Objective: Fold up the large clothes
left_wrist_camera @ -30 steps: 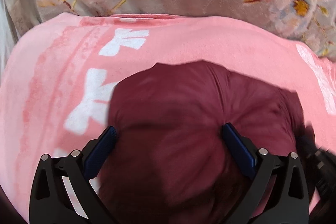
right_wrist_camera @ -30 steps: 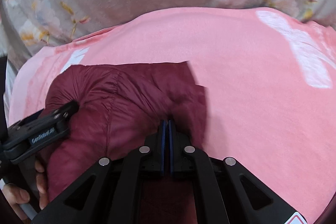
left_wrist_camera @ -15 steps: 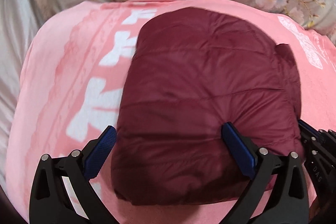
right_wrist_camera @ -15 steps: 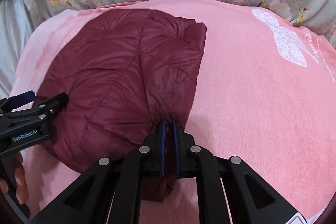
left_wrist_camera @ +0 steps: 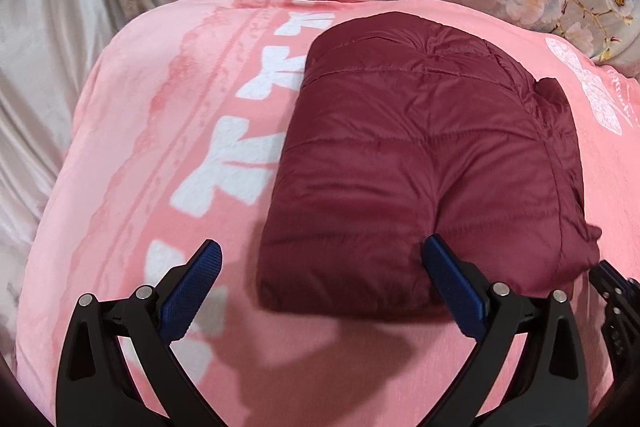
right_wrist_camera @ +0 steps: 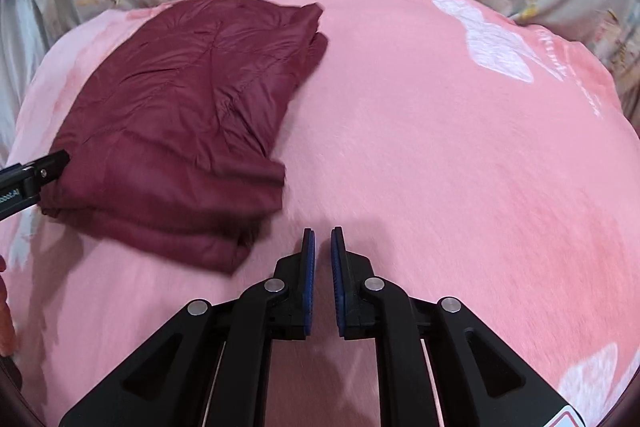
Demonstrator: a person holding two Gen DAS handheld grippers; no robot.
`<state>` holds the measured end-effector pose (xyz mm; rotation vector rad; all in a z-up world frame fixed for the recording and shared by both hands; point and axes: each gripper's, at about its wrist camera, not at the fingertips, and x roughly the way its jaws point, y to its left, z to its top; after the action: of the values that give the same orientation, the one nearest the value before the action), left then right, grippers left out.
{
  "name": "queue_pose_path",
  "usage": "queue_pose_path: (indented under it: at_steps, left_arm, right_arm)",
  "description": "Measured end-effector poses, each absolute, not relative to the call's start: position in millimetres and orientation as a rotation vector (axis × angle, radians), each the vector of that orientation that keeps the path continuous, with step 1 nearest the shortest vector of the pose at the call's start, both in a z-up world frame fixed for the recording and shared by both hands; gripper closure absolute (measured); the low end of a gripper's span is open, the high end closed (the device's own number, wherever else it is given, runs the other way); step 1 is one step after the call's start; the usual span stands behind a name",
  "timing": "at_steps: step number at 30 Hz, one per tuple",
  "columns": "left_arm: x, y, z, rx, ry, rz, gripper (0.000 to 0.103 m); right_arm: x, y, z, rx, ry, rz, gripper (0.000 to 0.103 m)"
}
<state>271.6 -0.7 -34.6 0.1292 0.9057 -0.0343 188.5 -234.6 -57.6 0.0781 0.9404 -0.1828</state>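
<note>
Pointing steeply down at the pink blanket [right_wrist_camera: 440, 147], the right gripper [right_wrist_camera: 322, 239] is opening, nothing between its pads; the folded maroon jacket [right_wrist_camera: 180, 131] lies to its left. The left gripper [left_wrist_camera: 324, 259] gapes wide, empty, its right pad at the jacket's near edge; its label is cropped, unreadable.

The left gripper [left_wrist_camera: 322, 263] points steeply downward with its black jaws spread wide; its blue textured pads [left_wrist_camera: 192, 291] face each other across a broad gap, and nothing is pressed between them. Its right-side pad sits at the near edge of the folded maroon quilted jacket [left_wrist_camera: 432, 163], while the other pad hangs off to that jacket's left. The right gripper [right_wrist_camera: 322, 247] also tilts steeply down, just beside the jacket's near right corner. Its jaws are opening, only a narrow slit showing between the blue pads, with nothing in it. A fingertip [right_wrist_camera: 6, 319] shows at the far left edge of the right wrist view.
</note>
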Motion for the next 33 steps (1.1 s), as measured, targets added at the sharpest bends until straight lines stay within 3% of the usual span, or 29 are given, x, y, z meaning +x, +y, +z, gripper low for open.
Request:
queue_pose_path:
  at_steps: [3,5,7,20,33]
  left_arm:
    - [255,-2,-32,0.132,0.888,-0.023,0.005]
    - [240,-4,-34,0.132,0.884,-0.031,0.005]
    - [230,-6,-38,0.127,0.887,-0.043,0.005]
    - [170,-14,-72,0.133,0.885,-0.054,0.005]
    - [154,-24,-69,0.18,0.808,-0.043,0.005]
  right_arm:
    - [170,-226,-50,0.088,0.905,-0.169,0.074]
    - [156,-219,-47,0.075,0.867,-0.176,0.043]
    - [141,-210,-47,0.049,0.833,-0.18,0.036]
    - [100,-181,-63,0.027,0.835,-0.137,0.03]
    - [95,-179,-64,0.01,0.816,-0.177,0.029]
